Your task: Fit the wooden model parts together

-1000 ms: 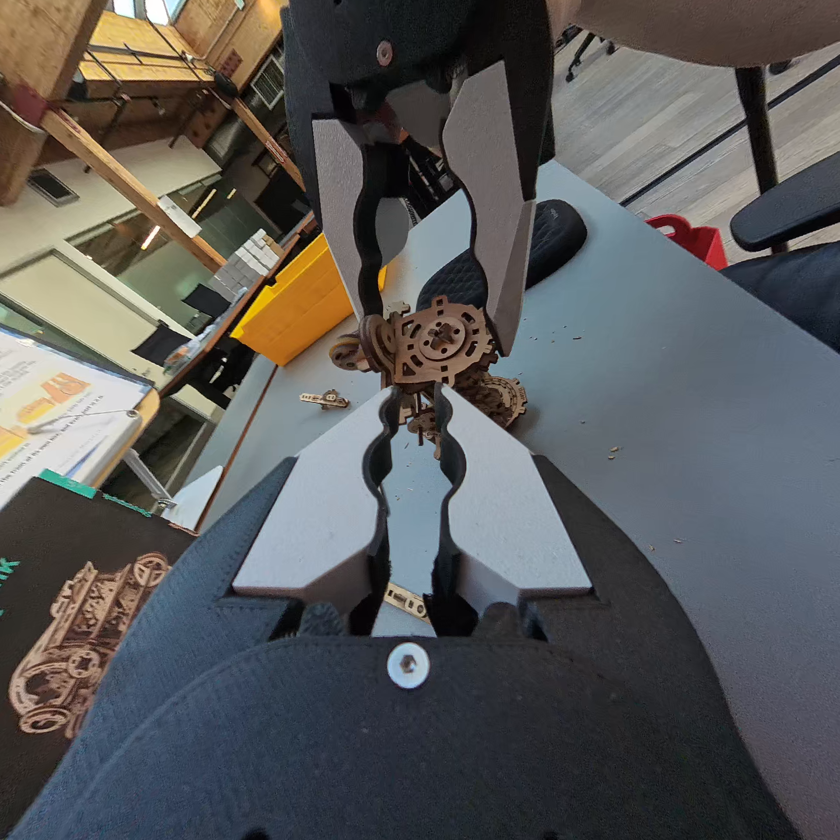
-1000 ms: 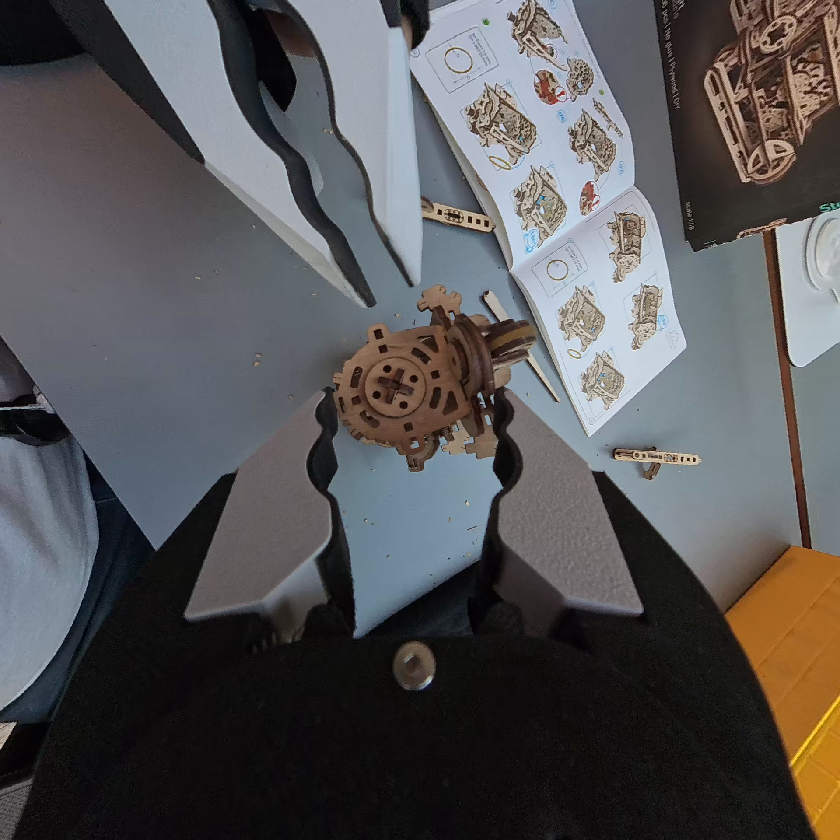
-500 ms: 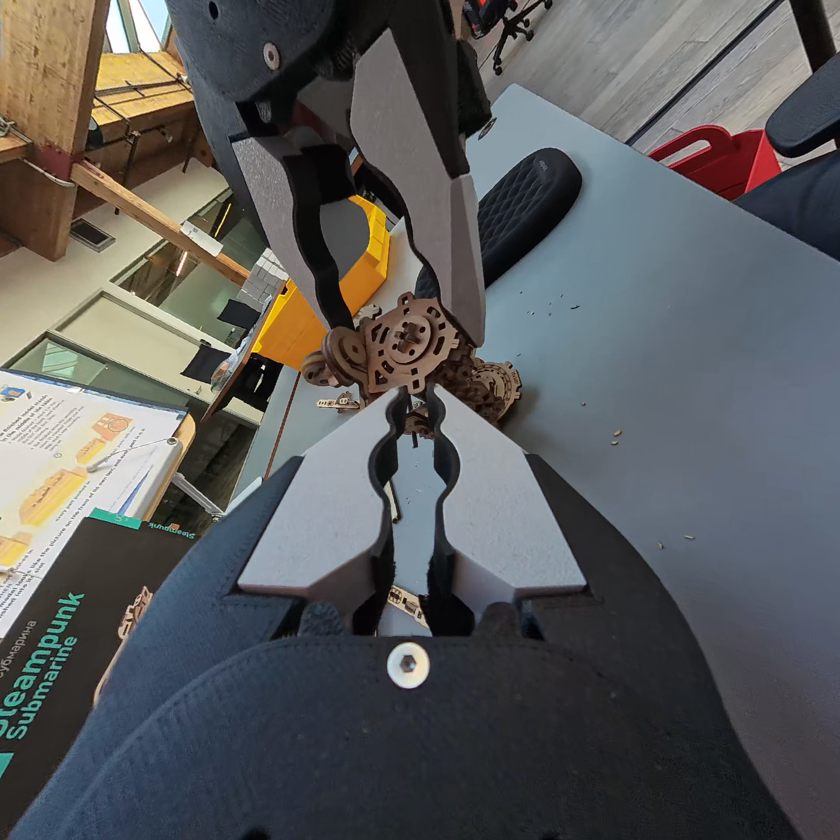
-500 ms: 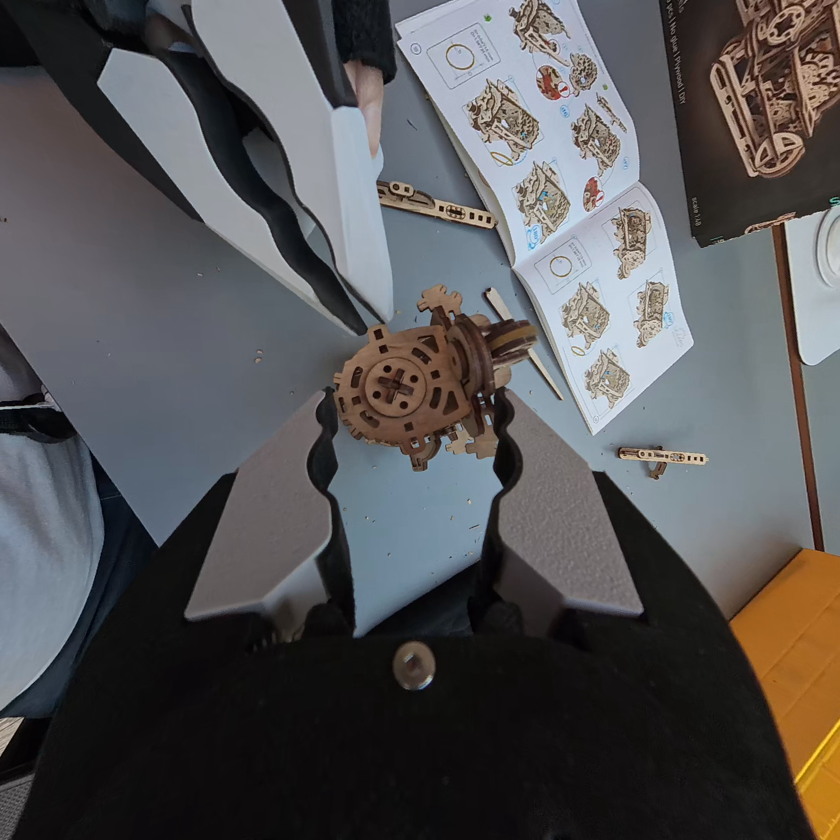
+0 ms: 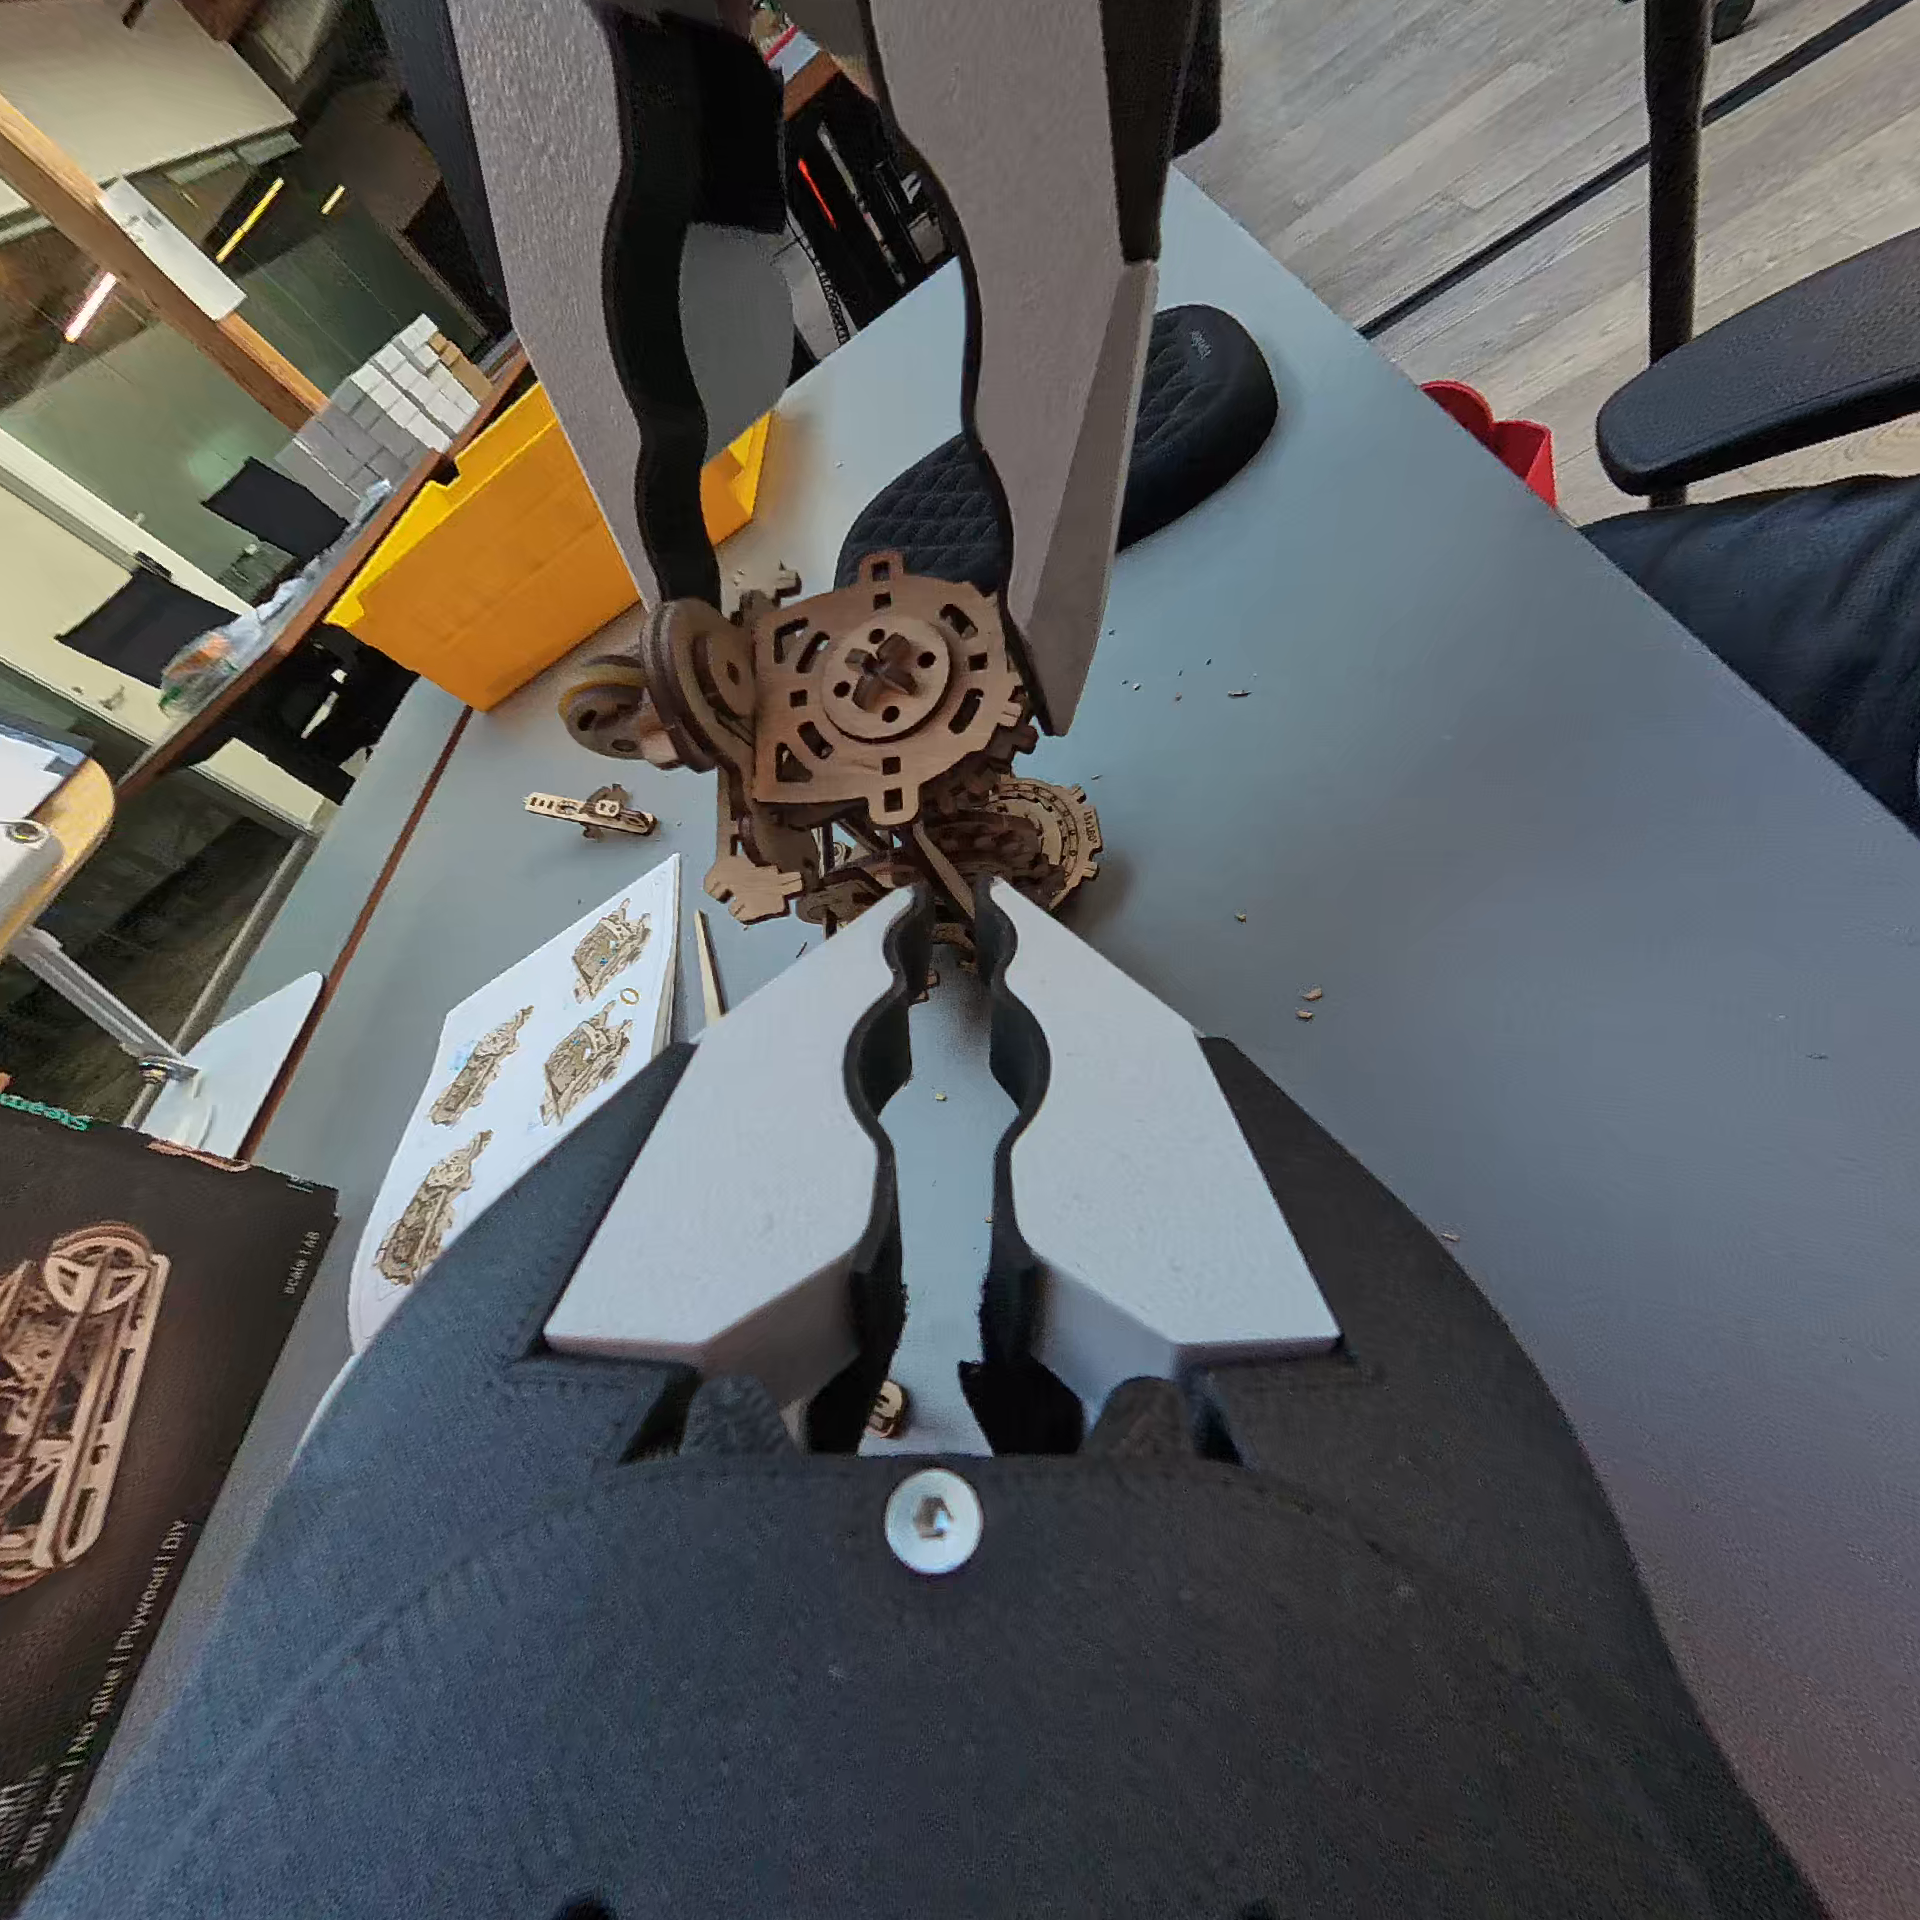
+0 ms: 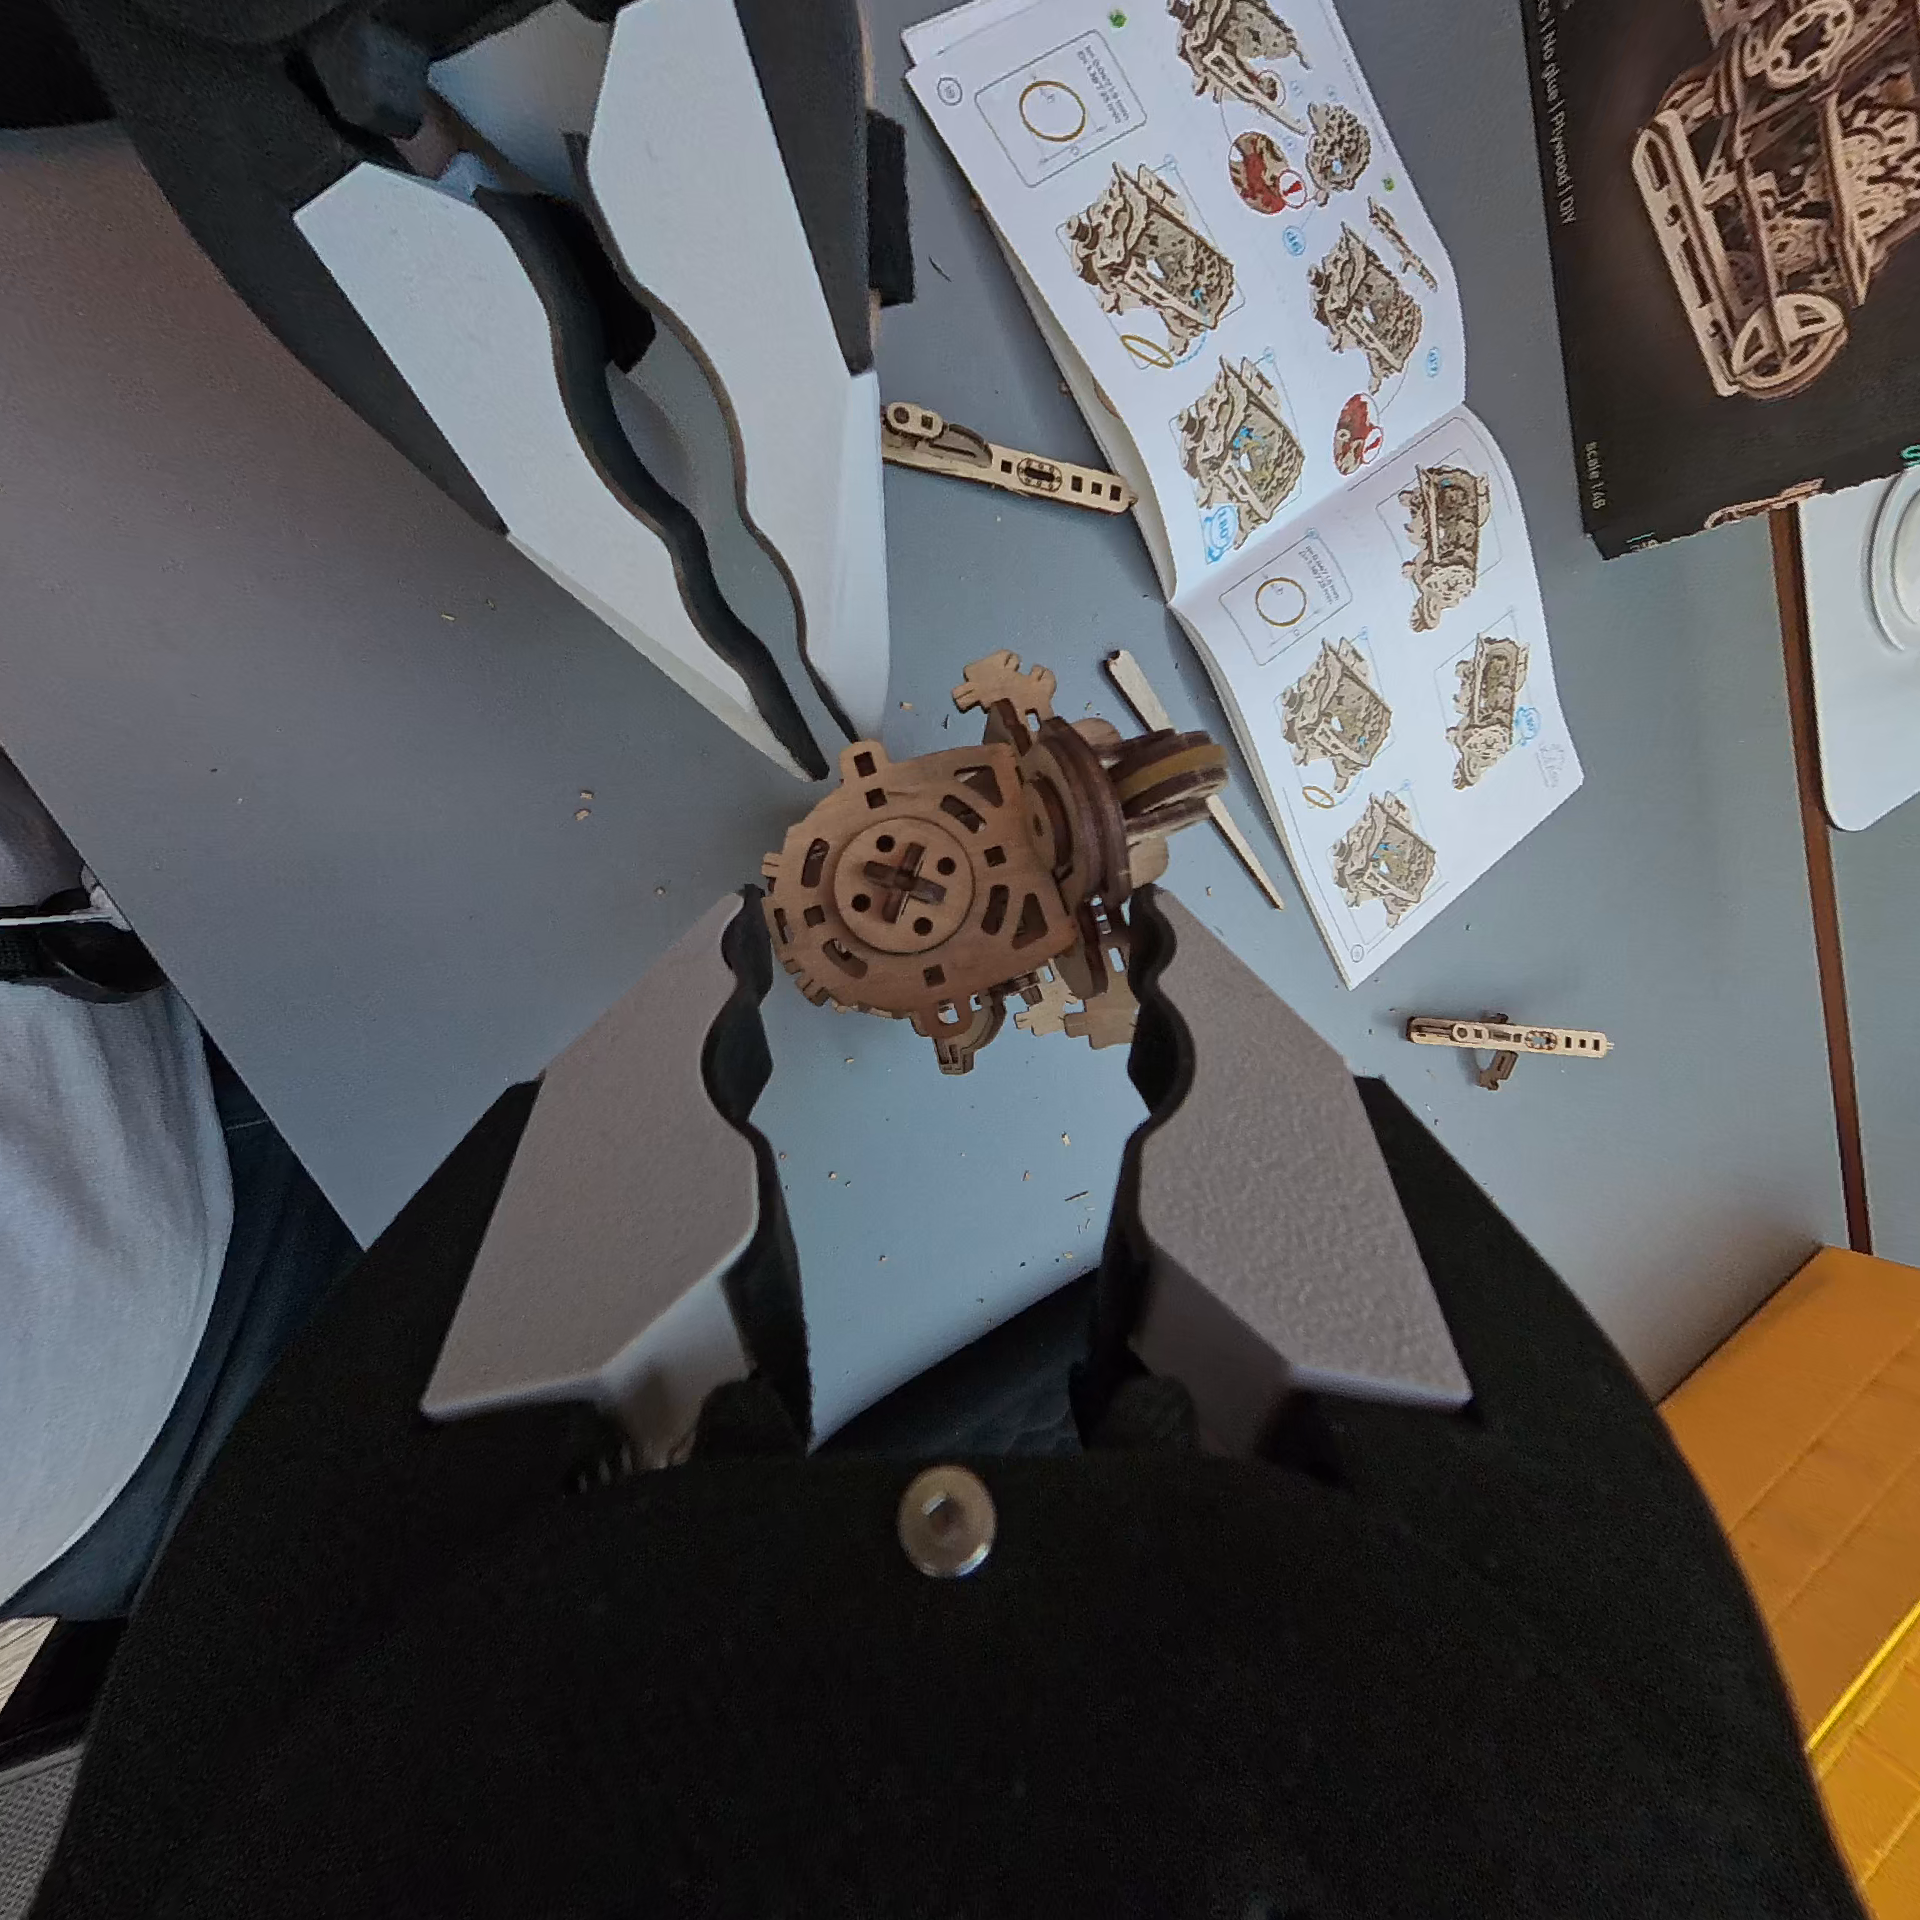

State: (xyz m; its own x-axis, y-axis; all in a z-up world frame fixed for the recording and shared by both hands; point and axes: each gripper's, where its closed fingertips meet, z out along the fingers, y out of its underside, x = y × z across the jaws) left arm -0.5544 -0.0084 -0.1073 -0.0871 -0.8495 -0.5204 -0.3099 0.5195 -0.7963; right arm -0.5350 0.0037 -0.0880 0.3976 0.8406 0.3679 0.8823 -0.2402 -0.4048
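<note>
The wooden model (image 6: 935, 904) is a brown laser-cut cluster: a slotted plate with a round hub and cross-shaped slot faces the camera, stacked discs stick out to its right. The right tool (image 6: 940, 925) pinches it from both sides and holds it above the grey bench (image 6: 312, 727).

In the left wrist view the left tool (image 5: 951, 914) reaches up under the model (image 5: 883, 707); its tips are nearly pressed together, with thin wooden pieces showing between them, though what they grip is hard to make out. A second gear assembly (image 5: 1039, 842) lies behind, mostly hidden.

Right of the model lie an open instruction booklet (image 6: 1299, 468), loose strips (image 6: 1003, 468) (image 6: 1507, 1037) and a thin stick (image 6: 1195, 779); bare bench spreads left. The black box (image 6: 1745, 239) is cut off by the frame, as is a yellow bin (image 6: 1818, 1455).
</note>
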